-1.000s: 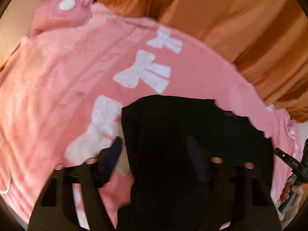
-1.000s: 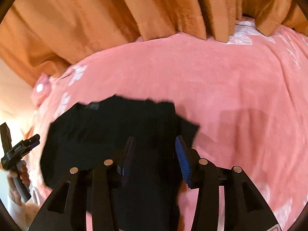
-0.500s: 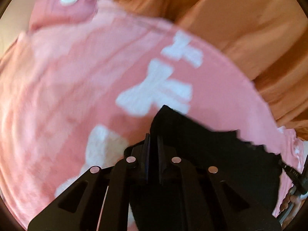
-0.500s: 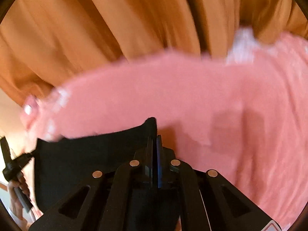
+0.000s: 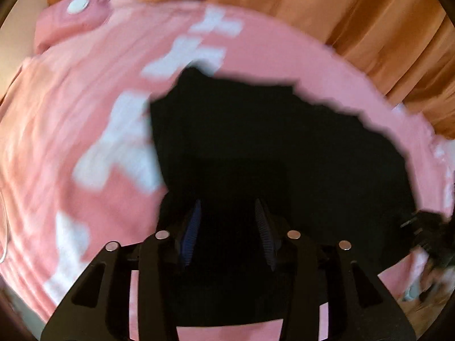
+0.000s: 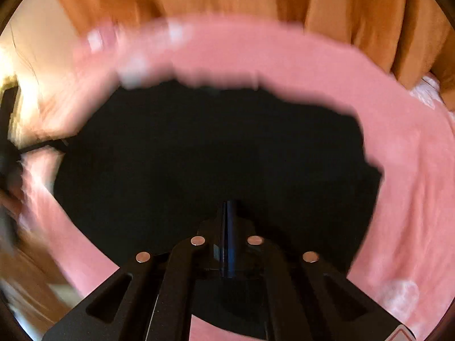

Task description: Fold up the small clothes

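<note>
1. Left wrist view: a black garment (image 5: 256, 130) lies spread on a pink blanket (image 5: 71, 119) patterned with white bows, orange curtains (image 5: 369, 20) hanging behind. The left claw (image 5: 227, 230) hovers over the near part of the cloth; its jaws have just been opening and now stand apart, blue pads (image 5: 191, 233) clear of the fabric, nothing gripped. At the right edge, blurred, the other tool shows at the garment's far side.

2. Right wrist view: the same black garment (image 6: 213, 156) fills the middle of the frame on the pink blanket (image 6: 403, 170). The right claw (image 6: 227, 213) is clenched, its pads pressed together over the dark cloth; whether a pinch of fabric sits between them cannot be told against the black.

3. Judged from both views, a fold is being laid down. To do it well, the right claw should let go only once its edge lies square with the left side, and both should lift straight off so the cloth is not dragged askew.
</note>
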Available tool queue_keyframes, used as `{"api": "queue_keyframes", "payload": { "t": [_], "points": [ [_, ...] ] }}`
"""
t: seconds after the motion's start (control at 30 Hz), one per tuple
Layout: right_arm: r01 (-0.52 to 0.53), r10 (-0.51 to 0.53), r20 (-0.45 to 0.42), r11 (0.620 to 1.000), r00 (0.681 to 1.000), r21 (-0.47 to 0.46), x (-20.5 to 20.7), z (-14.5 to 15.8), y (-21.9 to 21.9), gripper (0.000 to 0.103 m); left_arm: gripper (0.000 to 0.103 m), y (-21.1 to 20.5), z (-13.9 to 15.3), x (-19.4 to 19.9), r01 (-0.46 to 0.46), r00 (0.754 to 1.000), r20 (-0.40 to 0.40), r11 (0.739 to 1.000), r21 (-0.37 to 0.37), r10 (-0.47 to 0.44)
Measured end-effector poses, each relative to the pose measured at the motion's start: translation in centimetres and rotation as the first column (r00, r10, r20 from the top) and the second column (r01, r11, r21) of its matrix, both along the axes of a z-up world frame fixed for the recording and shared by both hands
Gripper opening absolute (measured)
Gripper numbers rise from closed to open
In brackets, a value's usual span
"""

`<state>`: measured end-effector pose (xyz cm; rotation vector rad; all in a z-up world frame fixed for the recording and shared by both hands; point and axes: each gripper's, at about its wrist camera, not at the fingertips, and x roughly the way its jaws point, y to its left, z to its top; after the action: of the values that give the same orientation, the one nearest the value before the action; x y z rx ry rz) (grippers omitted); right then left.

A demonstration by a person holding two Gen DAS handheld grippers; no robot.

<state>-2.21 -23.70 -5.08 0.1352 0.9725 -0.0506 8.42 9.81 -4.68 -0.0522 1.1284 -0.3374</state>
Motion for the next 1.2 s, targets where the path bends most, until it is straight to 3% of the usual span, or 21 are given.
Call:
{"api": "queue_keyframes", "payload": {
  "t": [0.07,0.13,0.2,0.23,0.27,0.3,0.33,0.37,0.4,0.5,0.6,0.63,0.67,0.7,0.8,0.87,0.93,1.03,1.13,1.17,1.2],
  "points": [
    [0.085,-0.084,-0.019,0.996,0.996,0.024,-1.4,0.1,-2.7,0.000,0.008,2.2,-0.1,-0.1,-0.010,1.000,0.015,1.000,-0.009,0.010],
    [0.175,-0.174,-0.047,0.984,0.984,0.028,-2.8,-0.2,-5.1,0.000,0.008,4.2,0.0,-0.2,-0.048,0.999,0.019,0.999,0.008,0.048],
    [0.245,-0.239,-0.057,0.957,0.969,0.158,-3.8,0.0,-7.4,0.000,0.030,5.5,0.1,-0.1,-0.112,0.994,-0.004,0.994,0.021,0.112],
    [0.261,-0.256,-0.049,0.949,0.965,0.179,-3.9,0.4,-7.7,0.000,0.030,6.2,0.4,0.1,-0.145,0.989,-0.014,0.989,-0.003,0.145],
    [0.277,-0.277,-0.026,0.941,0.960,0.196,-4.1,1.0,-7.6,0.007,0.029,6.3,0.8,0.0,-0.153,0.988,-0.020,0.988,-0.025,0.152],
    [0.286,-0.290,-0.010,0.938,0.957,0.194,-4.1,1.4,-7.3,0.020,0.030,6.3,1.6,-0.2,-0.154,0.988,-0.012,0.986,-0.062,0.153],
    [0.268,-0.273,-0.003,0.944,0.962,0.190,-3.8,1.6,-6.5,0.026,0.035,6.2,2.2,-0.4,-0.147,0.989,0.006,0.986,-0.079,0.148],
    [0.251,-0.253,-0.013,0.950,0.967,0.188,-3.4,1.5,-5.6,0.037,0.050,6.0,2.5,-0.6,-0.141,0.990,0.013,0.986,-0.084,0.143],
    [0.242,-0.240,-0.034,0.955,0.970,0.170,-3.4,0.9,-4.8,0.044,0.057,5.7,2.3,-1.2,-0.136,0.991,0.009,0.988,-0.077,0.137],
    [0.240,-0.224,-0.123,0.961,0.967,0.138,-3.6,-1.7,-4.3,0.047,0.057,5.0,-0.3,-3.1,-0.103,0.991,-0.097,0.993,-0.056,0.097],
    [0.227,-0.209,-0.111,0.955,0.972,0.191,-3.9,-2.7,-3.8,0.050,0.053,4.4,-0.3,-3.8,-0.078,0.996,-0.041,0.997,-0.018,0.077],
    [0.214,-0.199,-0.102,0.962,0.975,0.169,-3.6,-2.6,-3.4,0.048,0.045,4.4,-0.2,-3.7,-0.092,0.995,-0.030,0.996,-0.018,0.092],
    [0.181,-0.170,-0.080,0.969,0.982,0.169,-3.1,-2.4,-2.9,0.020,0.020,4.3,0.0,-3.4,-0.095,0.995,-0.041,0.994,-0.060,0.093],
    [0.166,-0.156,-0.069,0.967,0.985,0.195,-3.3,-2.1,-2.6,0.007,0.010,4.4,-0.1,-2.9,-0.082,0.995,-0.068,0.992,-0.098,0.076],
    [0.177,-0.182,0.016,0.971,0.983,0.161,-4.8,0.7,-3.1,0.006,0.009,5.3,1.1,-3.3,-0.091,0.994,-0.073,0.988,-0.128,0.082],
    [0.218,-0.218,-0.020,0.958,0.976,0.186,-5.9,0.0,-5.0,0.004,0.004,6.1,0.3,-3.4,-0.109,0.990,-0.100,0.989,-0.096,0.100],
    [0.243,-0.222,-0.130,0.955,0.966,0.172,-5.6,-2.6,-5.6,0.002,0.004,6.6,-0.8,-3.4,-0.125,0.984,-0.138,0.987,-0.102,0.111],
    [0.232,-0.221,-0.082,0.958,0.972,0.166,-5.3,-0.9,-5.1,0.003,0.006,6.1,0.6,-3.5,-0.102,0.992,-0.085,0.991,-0.086,0.095],
    [0.263,-0.277,0.034,0.940,0.960,0.218,-5.2,3.1,-6.1,0.013,0.011,5.8,3.4,-2.8,-0.096,0.995,0.000,0.980,-0.172,0.097],
    [0.266,-0.286,0.071,0.940,0.955,0.212,-4.5,4.4,-6.4,0.014,0.022,5.0,4.7,-2.0,-0.080,0.995,0.048,0.981,-0.179,0.090],
    [0.265,-0.291,0.108,0.941,0.951,0.209,-3.4,5.7,-6.7,0.016,0.045,4.3,5.3,-1.3,-0.075,0.993,0.073,0.983,-0.167,0.088]
  ]
}}
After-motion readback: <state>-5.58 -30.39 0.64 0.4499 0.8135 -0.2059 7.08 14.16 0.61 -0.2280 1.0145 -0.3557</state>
